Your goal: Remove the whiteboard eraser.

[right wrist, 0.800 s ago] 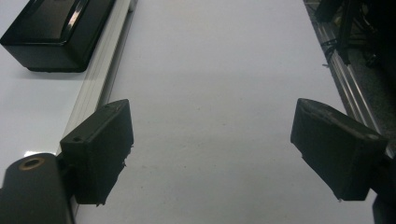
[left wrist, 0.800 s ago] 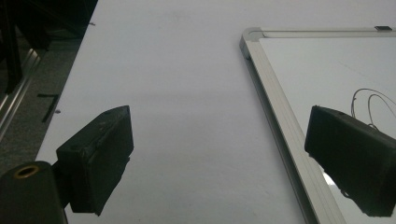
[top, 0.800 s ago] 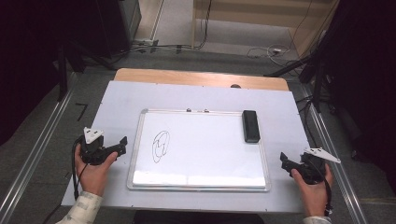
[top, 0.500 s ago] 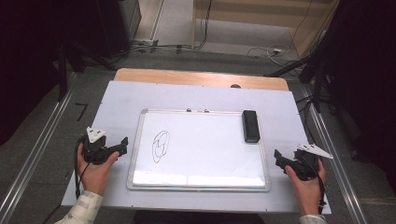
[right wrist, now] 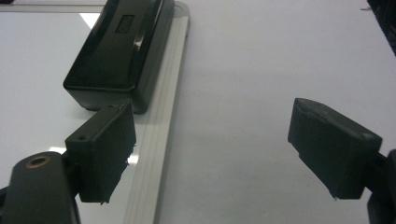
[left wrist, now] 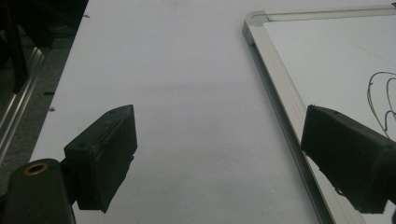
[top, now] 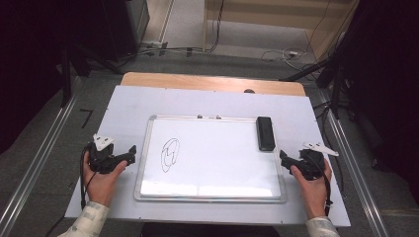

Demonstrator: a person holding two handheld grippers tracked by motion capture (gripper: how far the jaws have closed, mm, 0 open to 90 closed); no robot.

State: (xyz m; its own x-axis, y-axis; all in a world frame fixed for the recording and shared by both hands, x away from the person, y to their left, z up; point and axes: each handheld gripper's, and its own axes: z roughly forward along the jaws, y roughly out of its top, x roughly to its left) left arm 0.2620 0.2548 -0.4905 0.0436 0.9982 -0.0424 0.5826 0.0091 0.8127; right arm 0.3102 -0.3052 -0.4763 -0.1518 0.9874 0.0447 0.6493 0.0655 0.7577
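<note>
A whiteboard [top: 222, 168] with a silver frame lies flat in the middle of the table, a black scribble [top: 169, 154] drawn on its left half. A black eraser [top: 266, 133] rests at its upper right edge. My left gripper [top: 129, 152] sits just left of the board, open, with bare table between its jaws [left wrist: 219, 158]; the board's frame [left wrist: 280, 93] and the scribble [left wrist: 380, 98] lie to its right. My right gripper [top: 284, 159] is at the board's right edge, open [right wrist: 212, 154], with the eraser [right wrist: 119, 46] ahead of its left jaw and nothing between the pads.
A pale sheet [top: 207, 101] covers the table, with a wooden strip [top: 212, 83] along the far edge. Metal rails [top: 39, 163] run along both sides. Cables and dark stands [top: 336, 74] are on the floor beyond.
My right gripper has moved left and a little forward, up to the board's right edge below the eraser. The left gripper has stayed where it was.
</note>
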